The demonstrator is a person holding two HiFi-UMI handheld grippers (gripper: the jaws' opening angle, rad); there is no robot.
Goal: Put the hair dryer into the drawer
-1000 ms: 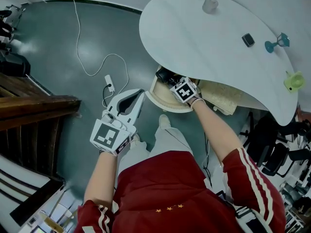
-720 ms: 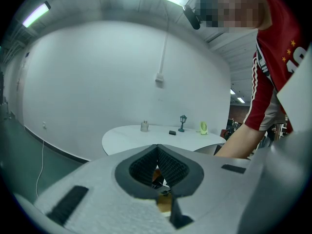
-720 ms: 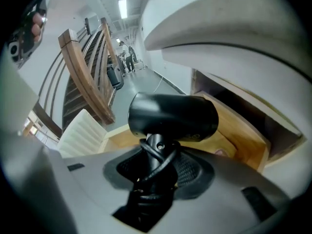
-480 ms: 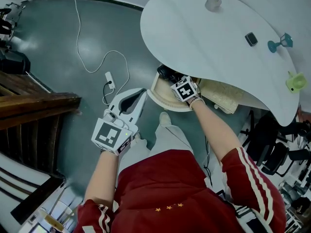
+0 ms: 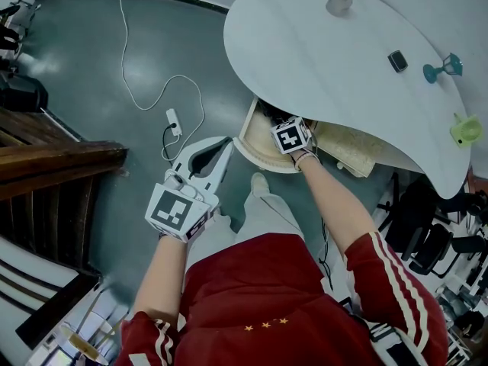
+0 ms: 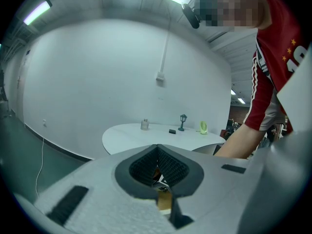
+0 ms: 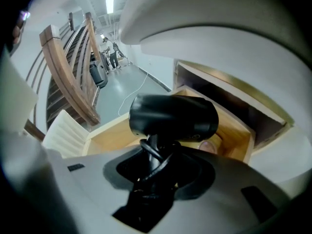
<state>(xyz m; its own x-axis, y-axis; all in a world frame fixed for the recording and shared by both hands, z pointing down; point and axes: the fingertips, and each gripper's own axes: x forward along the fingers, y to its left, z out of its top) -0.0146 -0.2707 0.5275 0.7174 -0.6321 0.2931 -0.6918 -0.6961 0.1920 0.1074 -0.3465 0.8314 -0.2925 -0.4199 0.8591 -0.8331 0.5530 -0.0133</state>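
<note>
1. Head view, what changed: against a second ago, only a slight roll of the right gripper (image 5: 284, 128) and a small creep up-frame toward the rim of the white table (image 5: 328, 59). Otherwise no real travel. Left gripper (image 5: 218, 149) parked left of centre, as before.
2. Head view, meaning: probably fine alignment of the black hair dryer (image 5: 268, 115) over the open drawer (image 5: 255, 152) at frame centre. Lowering and release not yet done.
3. Left gripper view: pads pressed tip to tip on nothing, aimed across the room at the tabletop and a small lamp ornament (image 6: 183, 122) in mid-frame. Nothing of the drawer's inside from here.
4. Right gripper view: clamped on the dryer's handle, with the cord (image 7: 156, 155) wound round it between the jaws. Barrel at frame centre, above the drawer's pale wooden floor; contact with it impossible to tell.
5. Seen only in the right gripper view: the grip itself and the drawer's interior, both masked in the head view by the table edge and marker cube. Seen only in the head view: both grippers together, plus a white cable (image 5: 145, 90) on the floor at upper left.
</note>
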